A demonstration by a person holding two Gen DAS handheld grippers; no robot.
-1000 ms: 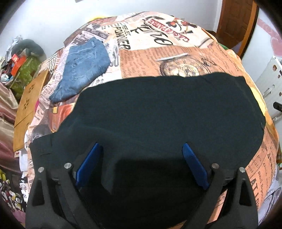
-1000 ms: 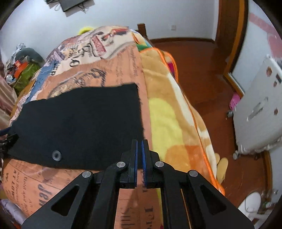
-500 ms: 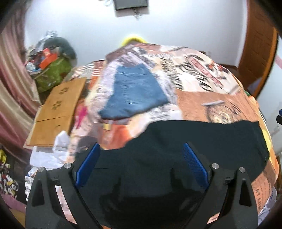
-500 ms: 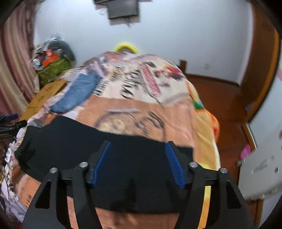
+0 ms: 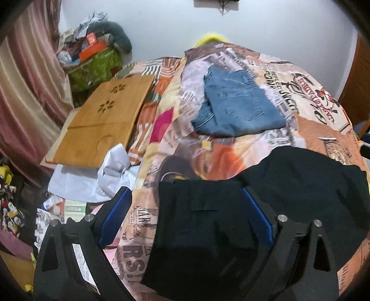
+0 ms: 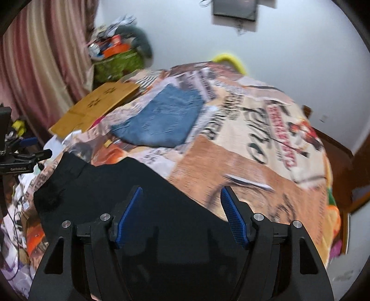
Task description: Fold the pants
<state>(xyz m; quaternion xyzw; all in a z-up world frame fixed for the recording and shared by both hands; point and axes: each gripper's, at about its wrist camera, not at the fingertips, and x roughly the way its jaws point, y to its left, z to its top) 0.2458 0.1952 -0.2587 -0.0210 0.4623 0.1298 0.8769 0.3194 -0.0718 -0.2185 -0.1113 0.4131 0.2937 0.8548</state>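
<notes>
Left gripper [image 5: 186, 209] spread wide, holding nothing; black pants [image 5: 266, 208] lie flat on the printed bedspread [image 5: 231, 159] beneath and between its fingers. Right gripper [image 6: 181, 211] likewise wide apart over the same cloth (edges blurred). Only the right view shows the wall screen [image 6: 234, 9]; folded jeans [image 5: 235, 107] lie beyond.

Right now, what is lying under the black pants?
The black pants lie on the printed bed cover, which shows around them on the far and left sides. Whatever the cloth covers cannot be seen. The folded jeans lie apart, farther back.
</notes>
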